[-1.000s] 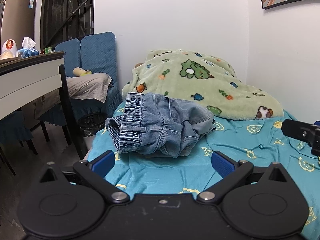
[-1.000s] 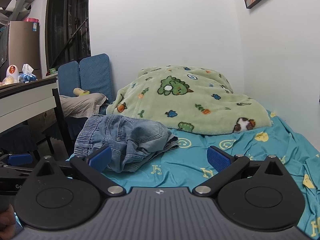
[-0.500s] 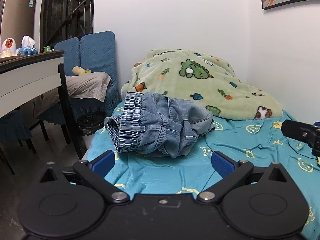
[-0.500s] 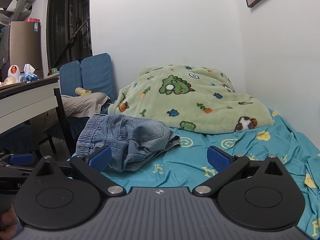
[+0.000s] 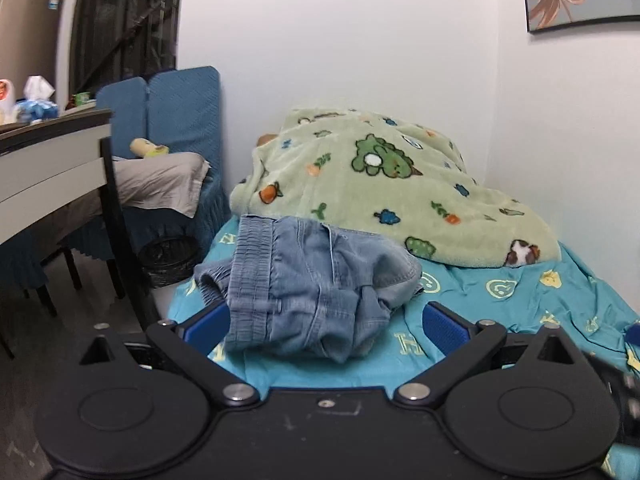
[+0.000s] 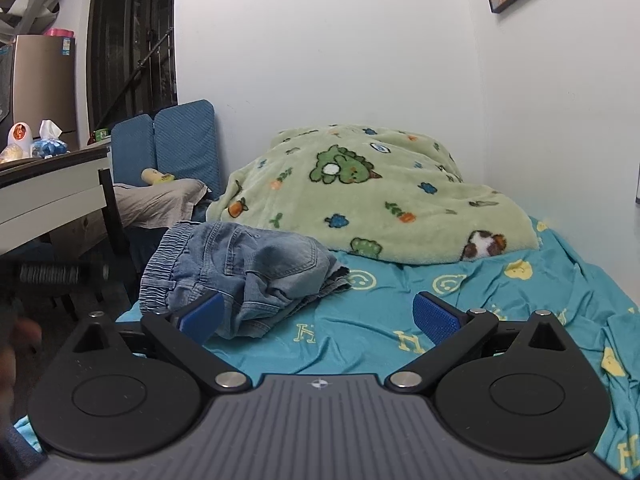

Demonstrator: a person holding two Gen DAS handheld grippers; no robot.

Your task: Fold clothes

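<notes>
1. The crumpled pair of faded blue denim shorts with a ribbed elastic waistband [image 5: 312,284] lies in a heap on the teal bed sheet printed with yellow smiley faces and letters [image 5: 500,304], near the bed's left edge and just in front of the pale green fleece blanket with dinosaur and carrot prints [image 5: 380,184]. Nothing about it looks folded yet, so the task seems to be at its very start.

2. The heap sits bunched, waistband turned up and to the left, legs tucked beneath — likely just dropped there, with open sheet to its right where it could be spread flat.

3. The left gripper [image 5: 324,326] is held low and level, pointing straight at the shorts. Its blue-padded fingers [image 5: 442,326] are spread wide, one to each side of the heap's near edge, gripping nothing; whether the left pad touches the denim I cannot tell.

4. The right gripper [image 6: 316,316] is also level, aimed a little right of the shorts, over bare sheet. Its fingers [image 6: 434,316] are equally spread and empty; the left one sits just in front of the hem.

5. Both poses read as an approach — probably to catch the waistband and lift the shorts open.

6. Off to the left stands a grey-and-white worktop [image 6: 52,196], well apart from the action.
</notes>
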